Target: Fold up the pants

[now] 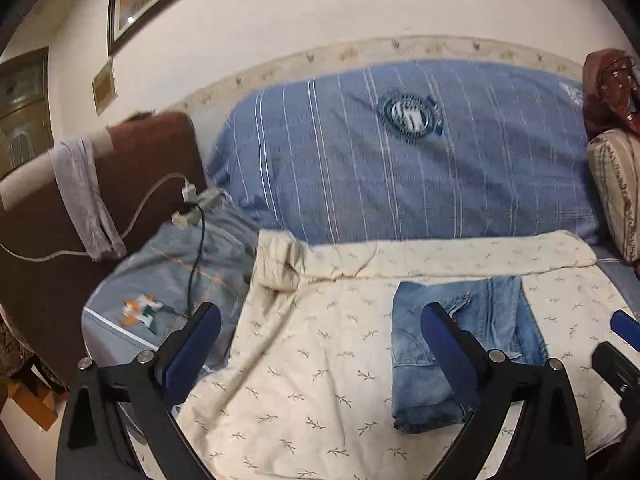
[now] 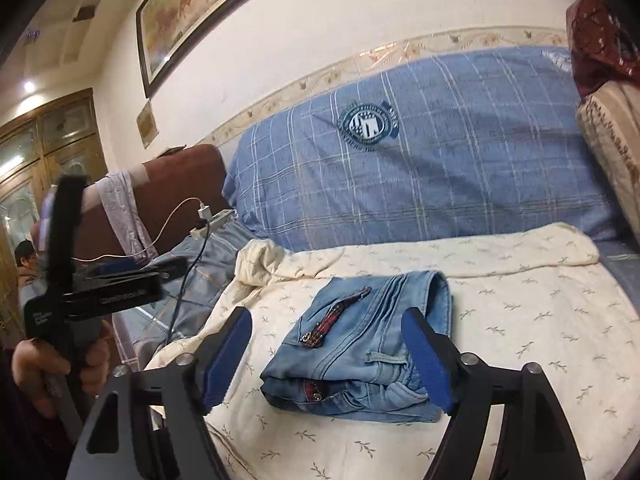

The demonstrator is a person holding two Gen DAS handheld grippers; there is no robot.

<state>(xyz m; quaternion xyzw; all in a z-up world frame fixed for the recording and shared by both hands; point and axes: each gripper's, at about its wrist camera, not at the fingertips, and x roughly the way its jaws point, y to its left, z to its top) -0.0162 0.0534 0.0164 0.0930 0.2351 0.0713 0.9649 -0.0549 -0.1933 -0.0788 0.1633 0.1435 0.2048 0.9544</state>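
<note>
Light-blue denim pants point(image 2: 360, 344) folded into compact bundle, lying on cream leaf-print sheet point(image 2: 520, 320) over bed. Left claw point(image 1: 320, 344) wide, nothing between blue pads, raised clear of pants. Right claw point(image 2: 328, 360) wide, empty, above bundle, not touching. Blue striped pillow point(image 2: 440, 160) behind against wall.

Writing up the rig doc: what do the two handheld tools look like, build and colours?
Both match: the left tool and right tool each have two black angular fingers with silver pivot screws and blue ribbed pads on the inner faces. From the right wrist view, the left tool's black body carries small white lettering, too blurred to read. No cables visible on either.
</note>
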